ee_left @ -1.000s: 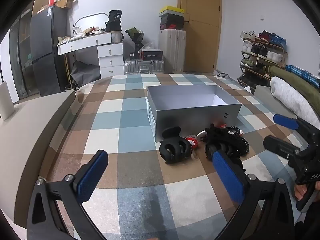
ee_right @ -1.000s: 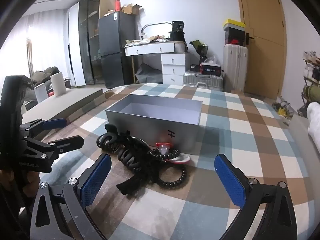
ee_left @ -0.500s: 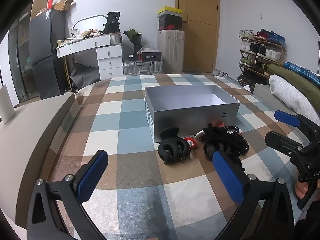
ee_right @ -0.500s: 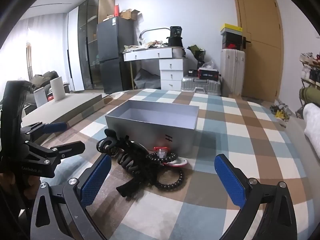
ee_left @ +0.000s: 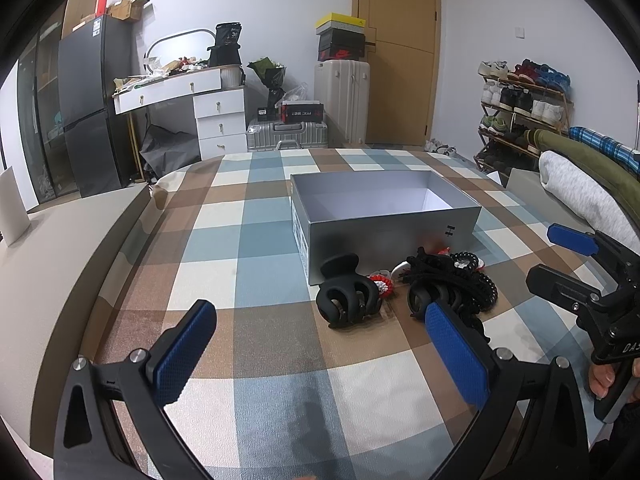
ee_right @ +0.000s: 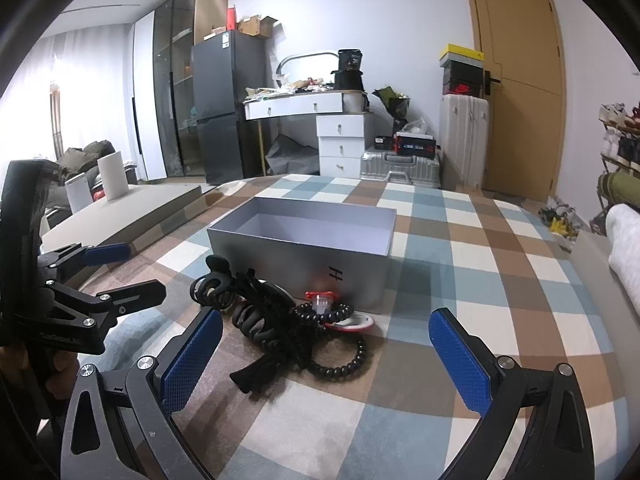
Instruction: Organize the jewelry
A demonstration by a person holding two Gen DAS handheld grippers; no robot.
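Silver cardboard box [ee_left: 384, 216] sits open and looks bare inside, so nothing's been sorted yet.

Left wrist view: your left gripper [ee_left: 320, 354] has its blue pads wide apart, holding nothing. Vs 1 s ago the box and accessory pile have slid a bit further off and lower in the pic, so you've drawn back/raised slightly rather than closing in. Black claw clip [ee_left: 347, 295] lies straight ahead between the pads' lines, just this side of the box corner. Second black claw clip [ee_left: 430, 298] is right behind your right-hand pad, tangled w/ the coil hair ties [ee_left: 472, 276]. Right gripper [ee_left: 562, 256] hovers off to the right, its pads apart too.

Right wrist view: same story, right gripper [ee_right: 326, 354] spread, empty, pulled back a touch since 1 s ago. Pile is ahead, nearer the left pad. Here you get what the other view hides: the red-and-white small piece [ee_right: 326, 304] against the box wall, the H mark, and a black tie looping out toward you. Left gripper [ee_right: 106, 276] waits off to the left.

Read: approach hasn't committed; pick still to do.
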